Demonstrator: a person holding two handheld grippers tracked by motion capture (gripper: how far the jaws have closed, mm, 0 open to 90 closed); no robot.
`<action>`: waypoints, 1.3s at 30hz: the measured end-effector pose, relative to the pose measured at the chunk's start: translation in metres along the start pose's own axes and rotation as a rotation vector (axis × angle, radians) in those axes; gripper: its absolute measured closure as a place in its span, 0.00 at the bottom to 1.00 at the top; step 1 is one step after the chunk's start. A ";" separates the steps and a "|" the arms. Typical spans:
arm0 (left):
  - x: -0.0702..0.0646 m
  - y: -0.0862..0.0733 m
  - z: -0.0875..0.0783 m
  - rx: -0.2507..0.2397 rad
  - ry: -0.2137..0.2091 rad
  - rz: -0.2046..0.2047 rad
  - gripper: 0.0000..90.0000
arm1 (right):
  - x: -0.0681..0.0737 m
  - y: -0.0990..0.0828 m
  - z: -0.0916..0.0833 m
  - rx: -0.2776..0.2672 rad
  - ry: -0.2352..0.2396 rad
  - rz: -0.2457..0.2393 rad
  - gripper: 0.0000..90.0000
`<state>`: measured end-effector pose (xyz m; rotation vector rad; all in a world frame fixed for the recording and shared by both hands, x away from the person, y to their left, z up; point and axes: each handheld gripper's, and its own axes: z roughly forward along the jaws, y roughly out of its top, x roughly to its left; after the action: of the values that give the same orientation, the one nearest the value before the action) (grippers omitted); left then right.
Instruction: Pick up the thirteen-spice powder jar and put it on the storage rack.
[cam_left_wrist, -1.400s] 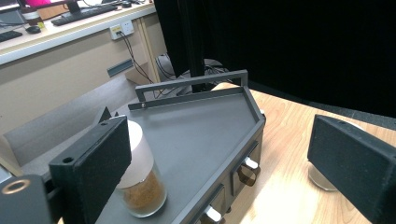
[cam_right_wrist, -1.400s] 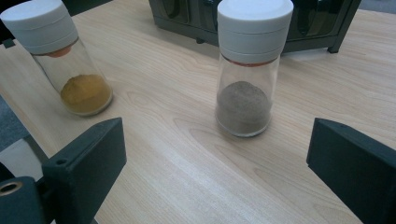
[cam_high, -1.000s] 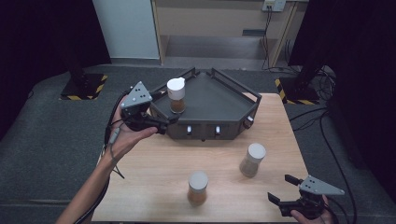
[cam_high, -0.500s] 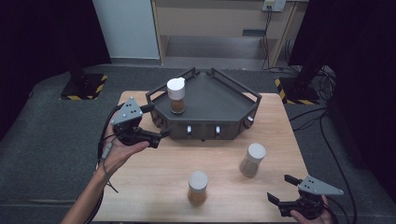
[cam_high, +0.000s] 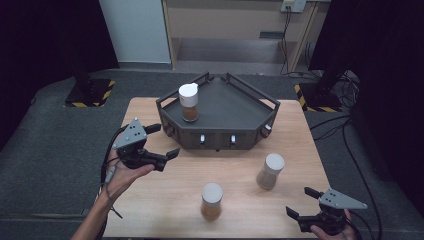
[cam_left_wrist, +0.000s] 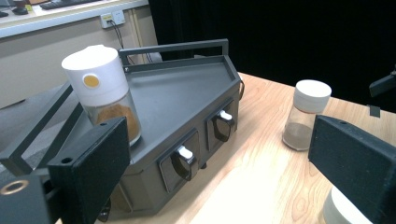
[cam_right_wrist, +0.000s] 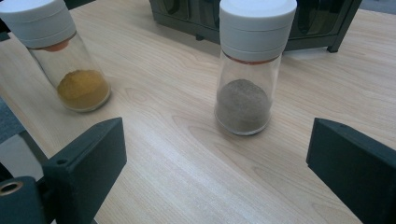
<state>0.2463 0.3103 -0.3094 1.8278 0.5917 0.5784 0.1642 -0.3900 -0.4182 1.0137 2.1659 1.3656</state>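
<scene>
Both the left tongs (cam_high: 165, 141) and right tongs (cam_high: 299, 202) stood apart and empty over the bench (cam_high: 165, 200), near two spice jars (cam_high: 211, 201) (cam_high: 270, 171).

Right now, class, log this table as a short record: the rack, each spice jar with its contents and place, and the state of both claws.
rack: dark tray rack, back of the wooden table
jar on rack: white cap, orange-brown powder, left corner
middle jar: yellow-orange powder, on table, front
right jar: grey powder, on table
left claw: open, empty, left of rack
right claw: open, empty, front right corner
</scene>
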 end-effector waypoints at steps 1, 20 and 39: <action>-0.001 -0.001 -0.001 0.004 0.002 0.002 0.05 | 0.000 0.000 0.000 0.001 0.000 0.000 0.06; -0.005 -0.039 -0.014 0.058 0.011 -0.043 0.06 | 0.001 0.001 0.000 0.003 -0.001 -0.001 0.06; -0.013 -0.079 -0.026 0.081 0.078 -0.131 0.06 | 0.001 0.001 0.000 0.006 -0.004 -0.001 0.06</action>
<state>0.2104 0.3439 -0.3780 1.8324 0.7910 0.5466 0.1639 -0.3885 -0.4174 1.0161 2.1692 1.3563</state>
